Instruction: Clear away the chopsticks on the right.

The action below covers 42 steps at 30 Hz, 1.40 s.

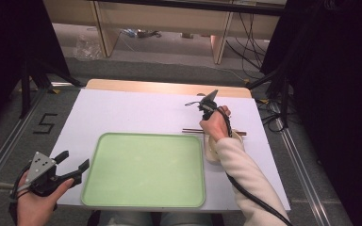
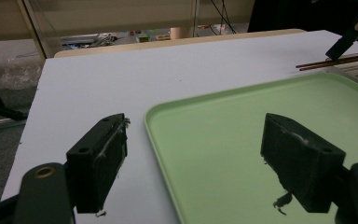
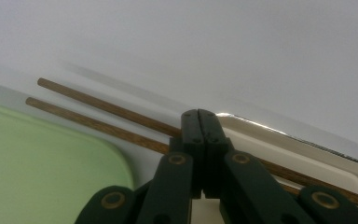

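Nearest the camera, at the table's front left corner, the left gripper (image 1: 70, 170) was held in the person's left hand (image 1: 35, 202) with its jaws spread wide and nothing between them, aimed toward the green tray (image 1: 143, 170). That tray lay flat on the near middle of the white tabletop (image 1: 136, 110), its bed bare. Just past the tray's far right corner, a pair of brown chopsticks (image 1: 193, 131) lay side by side, their long axis running across the table from left to right, parallel to the tray's far edge, with their free ends pointing left. Their right part rested across a shallow white dish (image 1: 212, 149) that sat just beside the tray's right edge. Over them, the right gripper (image 3: 199, 122) came down with its jaws closed together, tips at the sticks; whether they pinched a stick could not be told. The right hand (image 1: 215, 126) and a cream sleeve (image 1: 245, 174) covered much of the dish from above. Beyond the white top, a strip of pale wood (image 1: 169, 87) showed at the table's far edge, then grey floor, wooden furniture legs, loose cables and dark curtains at both sides.
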{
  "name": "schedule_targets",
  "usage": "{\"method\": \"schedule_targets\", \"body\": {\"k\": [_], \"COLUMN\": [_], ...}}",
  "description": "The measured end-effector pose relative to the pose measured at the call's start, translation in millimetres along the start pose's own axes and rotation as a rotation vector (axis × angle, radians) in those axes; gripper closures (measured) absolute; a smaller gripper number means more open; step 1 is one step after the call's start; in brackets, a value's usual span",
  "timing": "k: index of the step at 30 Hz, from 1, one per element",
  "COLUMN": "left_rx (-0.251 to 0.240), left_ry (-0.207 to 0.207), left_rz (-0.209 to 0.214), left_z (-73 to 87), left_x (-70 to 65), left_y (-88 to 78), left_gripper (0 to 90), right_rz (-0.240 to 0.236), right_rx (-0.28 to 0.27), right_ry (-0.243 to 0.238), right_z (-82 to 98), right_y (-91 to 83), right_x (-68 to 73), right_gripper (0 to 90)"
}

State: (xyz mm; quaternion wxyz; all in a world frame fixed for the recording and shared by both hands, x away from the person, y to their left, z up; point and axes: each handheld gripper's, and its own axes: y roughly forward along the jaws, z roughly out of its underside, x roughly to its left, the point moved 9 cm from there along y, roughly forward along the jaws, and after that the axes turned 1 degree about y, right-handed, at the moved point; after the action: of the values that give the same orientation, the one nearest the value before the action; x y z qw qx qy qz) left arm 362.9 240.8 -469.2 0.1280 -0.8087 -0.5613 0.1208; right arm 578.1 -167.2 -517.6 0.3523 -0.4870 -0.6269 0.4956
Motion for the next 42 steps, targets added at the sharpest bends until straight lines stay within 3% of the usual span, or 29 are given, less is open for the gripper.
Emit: {"method": "schedule_targets", "body": {"k": [3,17,18,19,20,22,23,24,25,26,27,28,29,32,33,38,41,42], "left_rx": [0.000,0.001,0.000,0.000,0.001,0.002,0.002,0.002,0.001,0.001,0.001,0.002,0.002,0.002,0.002,0.004,0.003,0.003], "left_ry": [-0.001,-0.004,-0.004,-0.006,-0.007,-0.007,-0.007,-0.006,-0.005,-0.005,-0.005,-0.007,-0.007,-0.007,-0.007,-0.007,-0.007,-0.007], "left_rz": [0.000,0.002,0.002,0.001,0.001,0.002,0.002,0.003,0.002,0.001,0.001,0.002,0.002,0.002,0.002,0.002,0.001,0.002], "left_z": [0.1,0.1,0.1,0.1,0.2,0.4,0.4,0.3,0.2,0.1,0.1,0.3,0.4,0.4,0.3,0.7,0.5,0.5], "left_x": [0.0,0.2,0.2,0.3,0.2,-0.3,-0.3,-0.3,-0.2,0.2,0.2,0.0,-0.2,-0.5,-0.4,0.0,-0.1,0.0], "left_y": [0.0,-0.1,-0.2,-0.1,0.1,0.3,0.3,0.2,0.0,-0.2,-0.2,0.0,0.1,0.2,0.1,0.2,0.1,0.1], "left_gripper": [22.2,22.3,22.3,22.3,22.3,22.3,22.3,22.3,22.3,22.3,22.3,22.3,22.3,22.3,22.4,22.4,22.4,22.4], "right_rz": [0.002,-0.008,-0.002,-0.002,-0.009,-0.005,-0.005,-0.039,-0.004,-0.007,-0.007,-0.032,-0.045,-0.021,0.001,0.005,0.013,0.012], "right_rx": [-0.005,-0.004,-0.035,-0.035,-0.025,-0.071,-0.071,-0.078,-0.094,-0.079,-0.079,-0.042,-0.028,0.019,0.023,0.018,0.021,0.009], "right_ry": [-0.014,0.003,-0.064,-0.064,-0.022,-0.200,-0.200,-0.363,-0.447,-0.539,-0.539,-0.744,-0.797,-0.942,-0.961,-1.012,-1.012,-0.992], "right_z": [-0.7,-0.2,-3.4,-3.4,-1.3,-5.9,-5.9,-6.1,-6.7,-4.5,-4.5,2.4,5.1,11.9,12.6,11.1,11.0,9.4], "right_y": [0.4,-1.6,-2.5,-2.5,-6.4,-13.2,-13.2,-16.6,-18.1,-19.3,-19.3,-19.0,-17.9,-12.5,-11.1,-4.6,-4.2,-5.4], "right_x": [-1.2,0.5,-3.0,-3.0,2.2,6.1,6.1,14.5,16.3,20.2,20.2,28.6,31.2,31.3,30.4,29.5,28.9,29.0], "right_gripper": [90.0,90.0,90.0,90.0,90.0,85.0,85.0,78.2,77.1,75.0,75.0,72.8,71.9,71.8,72.0,72.5,72.5,72.8]}}
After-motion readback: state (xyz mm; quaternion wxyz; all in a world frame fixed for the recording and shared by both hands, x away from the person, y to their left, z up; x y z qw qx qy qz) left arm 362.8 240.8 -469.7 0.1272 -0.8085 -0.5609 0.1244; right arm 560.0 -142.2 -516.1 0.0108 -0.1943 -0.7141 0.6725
